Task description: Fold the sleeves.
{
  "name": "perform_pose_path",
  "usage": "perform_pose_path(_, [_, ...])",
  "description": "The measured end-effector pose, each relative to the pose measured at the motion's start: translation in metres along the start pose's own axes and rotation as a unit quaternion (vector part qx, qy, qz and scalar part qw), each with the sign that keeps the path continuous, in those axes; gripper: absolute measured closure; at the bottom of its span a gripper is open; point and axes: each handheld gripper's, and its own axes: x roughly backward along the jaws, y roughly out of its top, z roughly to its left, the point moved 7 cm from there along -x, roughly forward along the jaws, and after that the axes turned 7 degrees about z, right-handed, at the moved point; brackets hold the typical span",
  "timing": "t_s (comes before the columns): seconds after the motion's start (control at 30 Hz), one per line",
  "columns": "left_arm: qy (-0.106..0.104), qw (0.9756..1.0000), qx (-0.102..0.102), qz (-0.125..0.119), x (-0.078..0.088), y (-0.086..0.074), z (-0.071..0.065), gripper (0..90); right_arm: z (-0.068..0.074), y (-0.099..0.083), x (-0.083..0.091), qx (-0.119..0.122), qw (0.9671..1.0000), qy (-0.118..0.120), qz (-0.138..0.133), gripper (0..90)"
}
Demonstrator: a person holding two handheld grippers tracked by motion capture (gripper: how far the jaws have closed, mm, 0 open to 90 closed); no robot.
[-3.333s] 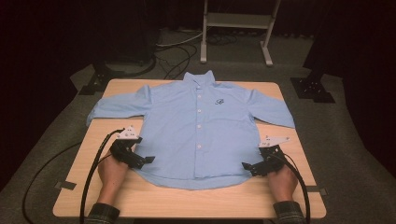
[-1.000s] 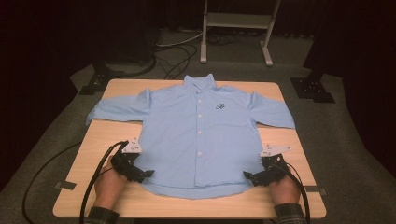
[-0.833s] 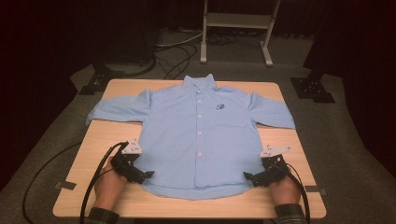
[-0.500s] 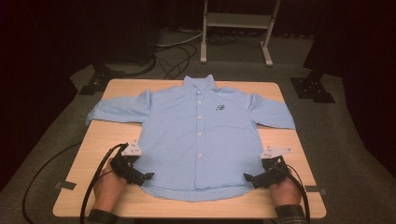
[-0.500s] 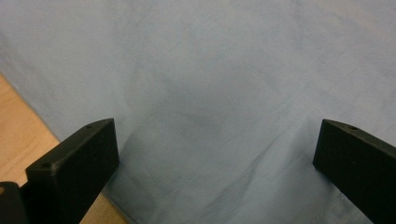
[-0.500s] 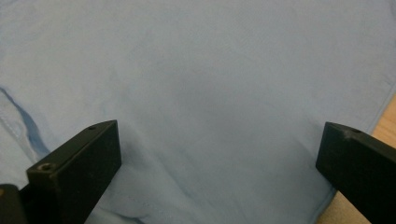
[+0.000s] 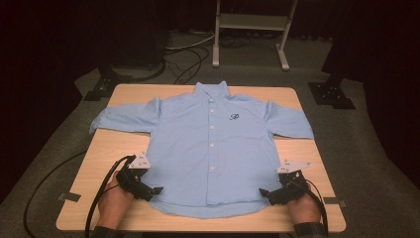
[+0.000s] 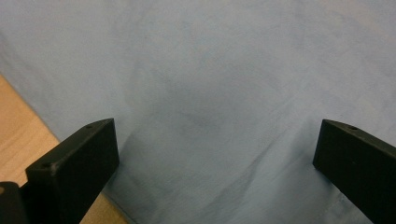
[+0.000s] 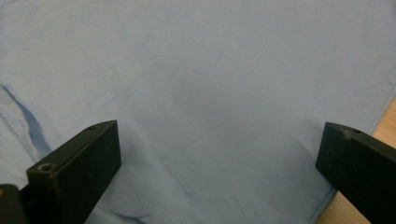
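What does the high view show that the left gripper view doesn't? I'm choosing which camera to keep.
High view alone: the whole shirt spread flat, with collar, sleeves, button row and chest logo, both hands, the right gripper and the floor stand. Left gripper view alone: fine creases in the cloth between the wide-open jaws of the left gripper. Both: blue shirt fabric, the wooden table and the left gripper at the shirt's lower edge.

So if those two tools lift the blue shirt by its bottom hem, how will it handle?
Probably floppy: the blue shirt lies flat on the table, with soft creases near the left tool. It looks thin, so likely light, sagging between left tool and right tool, whose jaws are open. The spread sleeves would likely trail and drag.
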Motion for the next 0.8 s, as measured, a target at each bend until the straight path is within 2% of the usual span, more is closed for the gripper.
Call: perform_pose_path(0.8, [-0.001, 1.0000, -0.001, 0.002, 0.006, -0.009, -0.017, 0.0, 0.014, -0.013, 0.009, 0.000, 1.0000, 0.002, 0.000, 0.0])
